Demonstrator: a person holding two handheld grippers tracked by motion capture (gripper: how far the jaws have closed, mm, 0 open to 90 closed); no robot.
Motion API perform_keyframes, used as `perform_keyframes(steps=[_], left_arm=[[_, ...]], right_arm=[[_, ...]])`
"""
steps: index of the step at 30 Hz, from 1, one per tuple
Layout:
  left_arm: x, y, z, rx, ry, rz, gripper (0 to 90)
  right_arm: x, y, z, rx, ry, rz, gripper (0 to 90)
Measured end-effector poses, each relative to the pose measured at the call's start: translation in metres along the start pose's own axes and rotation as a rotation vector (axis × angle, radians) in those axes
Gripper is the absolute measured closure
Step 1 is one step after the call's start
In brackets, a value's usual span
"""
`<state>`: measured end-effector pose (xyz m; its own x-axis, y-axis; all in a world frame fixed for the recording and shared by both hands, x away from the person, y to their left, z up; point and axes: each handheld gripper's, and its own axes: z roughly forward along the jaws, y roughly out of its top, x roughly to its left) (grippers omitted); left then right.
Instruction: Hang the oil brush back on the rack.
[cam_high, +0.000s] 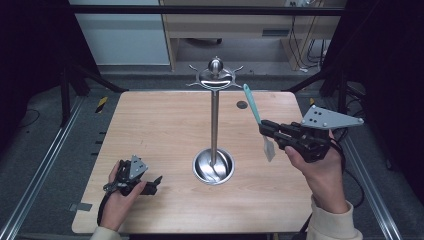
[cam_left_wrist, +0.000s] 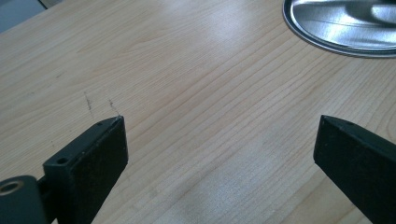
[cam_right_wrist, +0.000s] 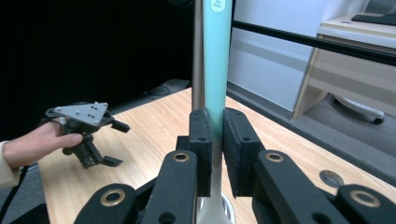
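At seven o'clock the left gripper (cam_high: 150, 186) is being rested wide open. At three o'clock a teal-handled spatula (cam_high: 255, 109), light and probably slippery, is being pinched mid-handle by the right gripper (cam_high: 266, 128), beside the utensil stand (cam_high: 214, 122).

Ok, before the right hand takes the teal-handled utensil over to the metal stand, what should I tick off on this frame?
1. Grip: right gripper shut on the teal-handled utensil, pads on both sides of its handle: ok.
2. Utensil off the table, handle end up, blade down: ok.
3. Hanging hole at the handle's tip: cannot tell, too small in the high view.
4. Free hook on the stand: hooks at its top look bare: ok.
5. Left gripper open, low over the table near the stand's base, holding nothing: ok.
6. Path from utensil to the hooks free of the other hand: ok.
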<state>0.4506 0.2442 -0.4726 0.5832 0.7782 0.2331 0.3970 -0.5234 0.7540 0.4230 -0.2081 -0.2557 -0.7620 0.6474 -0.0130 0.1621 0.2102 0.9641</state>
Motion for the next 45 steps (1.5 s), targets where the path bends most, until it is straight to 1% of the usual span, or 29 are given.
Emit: perform_keyframes(steps=[5, 9, 15, 22, 25, 32, 33, 39, 41, 45], left_arm=[[-0.001, 0.000, 0.000, -0.001, -0.002, 0.005, 2.6], [-0.001, 0.000, 0.000, 0.003, -0.004, 0.005, 2.6], [-0.001, 0.000, 0.000, 0.003, -0.006, 0.002, 2.6], [-0.002, 0.000, 0.001, 0.002, -0.011, 0.003, 2.6], [-0.001, 0.000, 0.000, 0.002, -0.010, 0.003, 2.6], [-0.002, 0.000, 0.001, 0.005, -0.018, 0.006, 2.6], [-0.002, 0.000, 0.001, 0.005, -0.018, 0.007, 2.6], [-0.002, 0.000, 0.001, 0.005, -0.019, 0.008, 2.6], [-0.002, 0.000, 0.001, 0.005, -0.020, 0.006, 2.6], [-0.002, 0.000, 0.002, 0.005, -0.021, 0.008, 2.6]], right_arm=[[0.001, -0.001, 0.003, 0.006, 0.001, 0.001, 82.3], [0.002, -0.001, 0.004, 0.004, 0.006, -0.008, 82.3], [0.001, -0.002, 0.008, 0.012, 0.008, -0.003, 82.2], [0.003, -0.004, 0.016, 0.006, 0.006, 0.007, 82.2], [0.002, -0.006, 0.018, -0.001, 0.011, 0.013, 82.2], [0.004, -0.009, 0.025, -0.026, -0.005, 0.005, 82.2], [0.004, -0.010, 0.027, -0.037, -0.011, 0.000, 82.3], [0.006, -0.013, 0.032, -0.050, -0.012, 0.005, 82.2], [0.006, -0.014, 0.034, -0.056, -0.003, 0.015, 82.2], [0.005, -0.015, 0.036, -0.061, -0.001, 0.016, 82.3]])
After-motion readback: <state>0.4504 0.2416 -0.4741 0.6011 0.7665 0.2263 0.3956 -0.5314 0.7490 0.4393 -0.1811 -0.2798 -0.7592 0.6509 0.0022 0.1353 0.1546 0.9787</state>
